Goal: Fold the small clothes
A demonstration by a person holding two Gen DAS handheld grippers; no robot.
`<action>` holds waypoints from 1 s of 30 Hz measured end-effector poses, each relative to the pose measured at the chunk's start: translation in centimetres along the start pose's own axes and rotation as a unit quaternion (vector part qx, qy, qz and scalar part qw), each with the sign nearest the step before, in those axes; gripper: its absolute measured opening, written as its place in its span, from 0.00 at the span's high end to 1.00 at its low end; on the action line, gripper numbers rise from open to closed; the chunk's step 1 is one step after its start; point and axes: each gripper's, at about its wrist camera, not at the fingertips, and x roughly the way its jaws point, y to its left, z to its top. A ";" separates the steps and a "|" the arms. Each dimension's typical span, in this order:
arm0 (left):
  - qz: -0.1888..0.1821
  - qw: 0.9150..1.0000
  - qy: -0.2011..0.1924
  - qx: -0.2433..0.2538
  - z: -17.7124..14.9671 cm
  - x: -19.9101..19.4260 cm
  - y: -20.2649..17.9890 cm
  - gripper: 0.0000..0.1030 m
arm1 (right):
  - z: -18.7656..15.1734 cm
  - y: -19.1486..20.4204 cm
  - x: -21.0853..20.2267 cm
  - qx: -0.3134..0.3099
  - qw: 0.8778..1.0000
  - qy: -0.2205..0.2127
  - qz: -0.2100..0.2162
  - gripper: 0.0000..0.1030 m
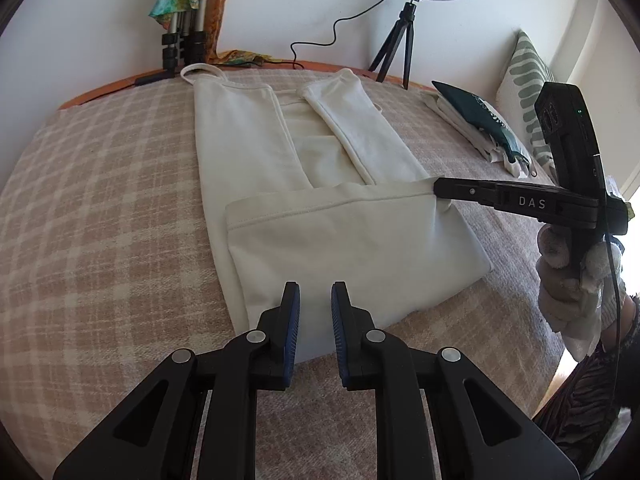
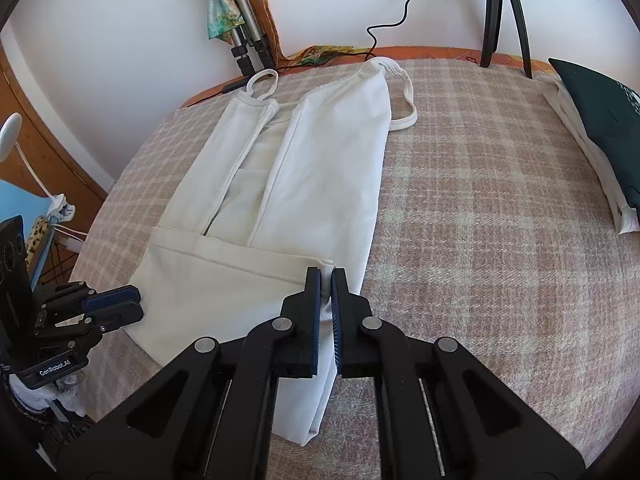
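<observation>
A cream strappy top (image 1: 304,200) lies on the plaid table cover, its long sides folded inward and its bottom hem folded up over the middle. It also shows in the right wrist view (image 2: 296,184). My left gripper (image 1: 315,300) is open and empty, hovering over the near folded edge; it also appears at the left of the right wrist view (image 2: 116,300). My right gripper (image 2: 326,280) is shut on the hem corner of the top. In the left wrist view the right gripper (image 1: 438,188) pinches that corner from the right.
A stack of folded clothes with a dark green piece on top (image 1: 480,124) lies at the right of the table (image 2: 600,128). A ring light on a tripod (image 1: 404,36) and other stands (image 1: 180,40) are at the far edge. A patterned cushion (image 1: 528,92) is far right.
</observation>
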 end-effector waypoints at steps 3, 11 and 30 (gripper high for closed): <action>0.001 1.000 0.004 -0.006 -0.2 -0.1 0.4 0.86 | 0.1 0.0 -0.5 0.000 1.000 -0.009 -0.005 0.86; 0.022 1.000 -0.020 -0.002 0.1 -2.4 0.3 0.86 | 1.8 -1.3 -2.4 0.016 0.999 -0.038 0.007 0.71; -0.039 0.981 -0.036 -0.186 11.9 4.3 10.7 0.40 | 11.3 -8.8 4.2 0.086 0.991 -0.014 0.105 0.50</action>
